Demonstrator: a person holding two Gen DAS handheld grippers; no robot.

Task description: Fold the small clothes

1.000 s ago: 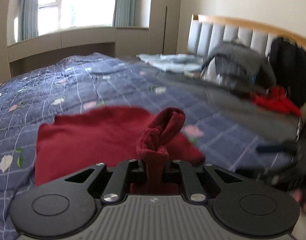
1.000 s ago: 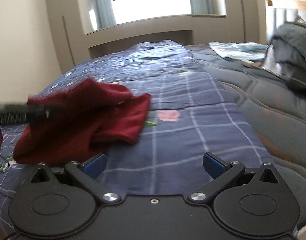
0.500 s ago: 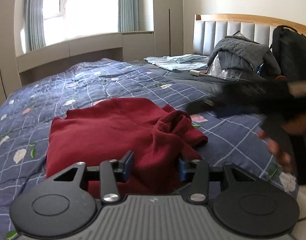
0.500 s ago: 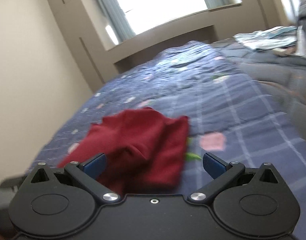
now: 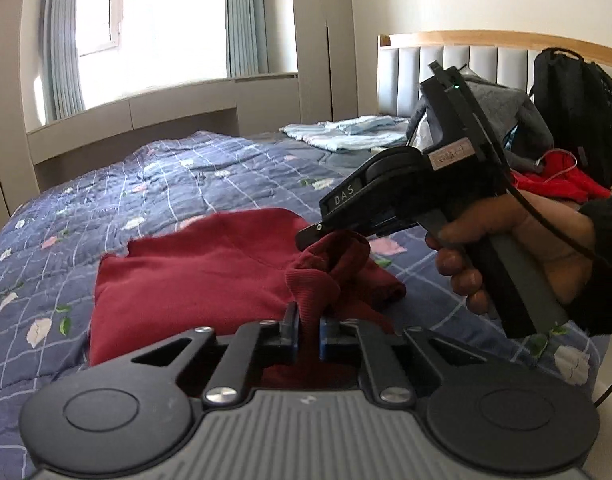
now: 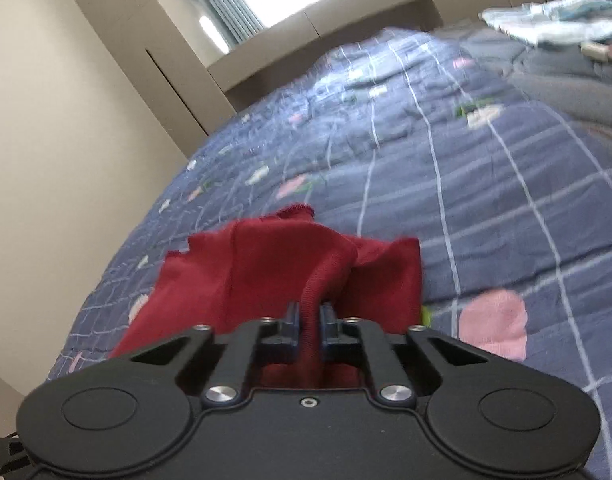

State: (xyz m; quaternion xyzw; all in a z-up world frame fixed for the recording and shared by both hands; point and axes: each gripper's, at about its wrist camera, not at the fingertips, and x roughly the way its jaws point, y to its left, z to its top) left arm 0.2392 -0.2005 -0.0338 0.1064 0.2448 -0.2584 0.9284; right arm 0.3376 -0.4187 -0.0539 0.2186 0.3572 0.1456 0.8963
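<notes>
Two grippers are pinching one dark red garment [image 5: 210, 276], which is lying partly spread on the blue checked quilt [image 5: 106, 200] near its front edge. The left gripper [image 5: 307, 332] is clenching a bunched ridge of the cloth at the near edge, its jaws nearly together. Just right of it, the right gripper [image 6: 309, 328], gripped by a hand [image 5: 517, 252], is clamping another raised fold. Farther right, a black backpack [image 5: 577, 108] is leaning against the headboard.

Black backpack [image 5: 577, 112] against padded headboard [image 5: 485, 60]; grey jacket [image 5: 505, 120], folded light-blue clothes [image 5: 345, 136].
</notes>
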